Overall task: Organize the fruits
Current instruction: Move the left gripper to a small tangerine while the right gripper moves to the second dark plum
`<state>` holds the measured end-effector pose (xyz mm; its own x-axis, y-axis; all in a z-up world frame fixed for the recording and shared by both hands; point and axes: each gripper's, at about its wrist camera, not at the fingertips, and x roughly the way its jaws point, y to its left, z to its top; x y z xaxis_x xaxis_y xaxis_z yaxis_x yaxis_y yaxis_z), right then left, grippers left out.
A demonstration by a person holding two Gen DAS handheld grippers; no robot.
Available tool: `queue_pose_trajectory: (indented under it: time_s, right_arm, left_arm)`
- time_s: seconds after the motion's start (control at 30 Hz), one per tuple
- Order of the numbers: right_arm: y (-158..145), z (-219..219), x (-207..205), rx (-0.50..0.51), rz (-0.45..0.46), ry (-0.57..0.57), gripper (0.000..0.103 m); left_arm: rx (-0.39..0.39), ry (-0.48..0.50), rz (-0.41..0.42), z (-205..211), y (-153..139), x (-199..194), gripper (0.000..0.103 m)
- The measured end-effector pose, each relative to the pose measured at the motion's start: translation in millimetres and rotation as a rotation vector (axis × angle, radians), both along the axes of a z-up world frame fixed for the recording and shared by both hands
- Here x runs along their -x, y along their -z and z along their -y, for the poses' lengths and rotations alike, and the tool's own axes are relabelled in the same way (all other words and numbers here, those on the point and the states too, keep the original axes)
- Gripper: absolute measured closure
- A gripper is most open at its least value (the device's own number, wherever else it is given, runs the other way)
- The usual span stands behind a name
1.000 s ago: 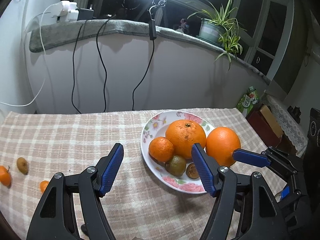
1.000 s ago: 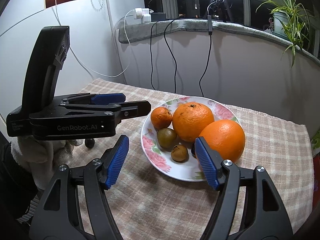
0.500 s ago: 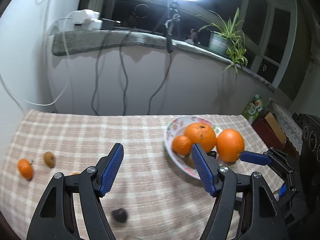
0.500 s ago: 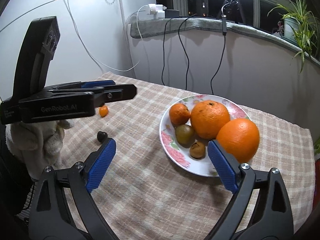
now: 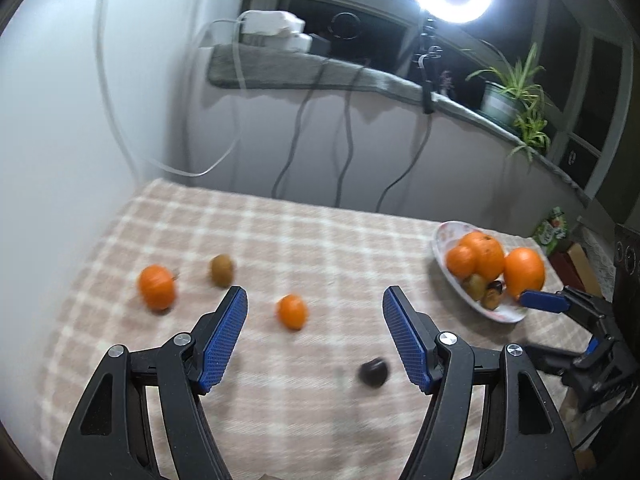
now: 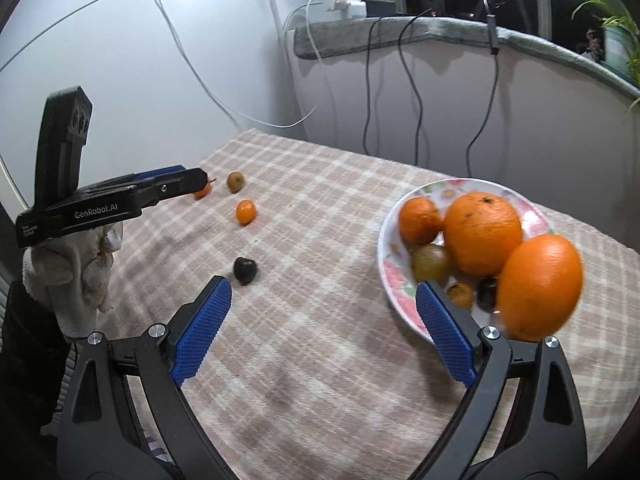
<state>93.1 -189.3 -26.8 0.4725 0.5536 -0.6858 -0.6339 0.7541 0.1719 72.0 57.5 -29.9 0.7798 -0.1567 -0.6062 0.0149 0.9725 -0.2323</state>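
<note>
**Left reaching for loose fruit, right just let go at plate**

Left wrist view: my left gripper [image 5: 312,334] has its fingers spread, nothing between them. Loose fruit on the checked surface [image 5: 320,248]: small orange [image 5: 292,311] dead ahead at 12 o'clock between the finger tips, dark fruit [image 5: 373,372] at 3 o'clock near the right finger, bigger mandarin [image 5: 156,287] at 10 o'clock, brownish-green fruit [image 5: 222,269] at 11. Plate [image 5: 506,314] sits far off at 2 o'clock, piled with fruit. View is blurry.

Right wrist view: my right gripper [image 6: 322,326] has just been opening, fingers spread wide and empty. Large orange [image 6: 540,286] sits at the plate's near rim, just outside the right finger at 2 o'clock; I can't tell if it's fully settled. Left gripper shows at 9 o'clock.

Step, my call: going after the four strays. Next move needs me to drop the left fingers around the small orange, pinch, carry it to the plate. Plate is crowded, so roll-off is a risk.

Readable text: "GenRobot.AI" on the left gripper's side.
</note>
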Motion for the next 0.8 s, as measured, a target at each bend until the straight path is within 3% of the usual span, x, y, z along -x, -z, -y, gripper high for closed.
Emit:
queue_pose_trajectory:
  time_s: [0.23,0.47,0.6,0.8]
  right_arm:
    - [5.7,-15.4,-2.3,-0.02,-0.024,-0.022,0.008]
    - [11.5,-36.1,-3.3,-0.015,-0.042,-0.066,0.008]
    - [18.8,-53.8,-3.5,0.002,-0.065,-0.105,0.025]
    - [28.7,-75.3,-2.1,0.025,-0.087,-0.153,0.039]
  left_arm:
    - [-0.018,-0.031,-0.025,-18.2,15.8,7.6,0.034]
    - [0.001,-0.005,-0.056,-20.6,27.5,-0.4,0.048]
    - [0.027,0.03,-0.074,-14.2,32.3,-12.1,0.057]
    - [0.021,0.048,-0.11,-7.9,42.1,-29.7,0.067]
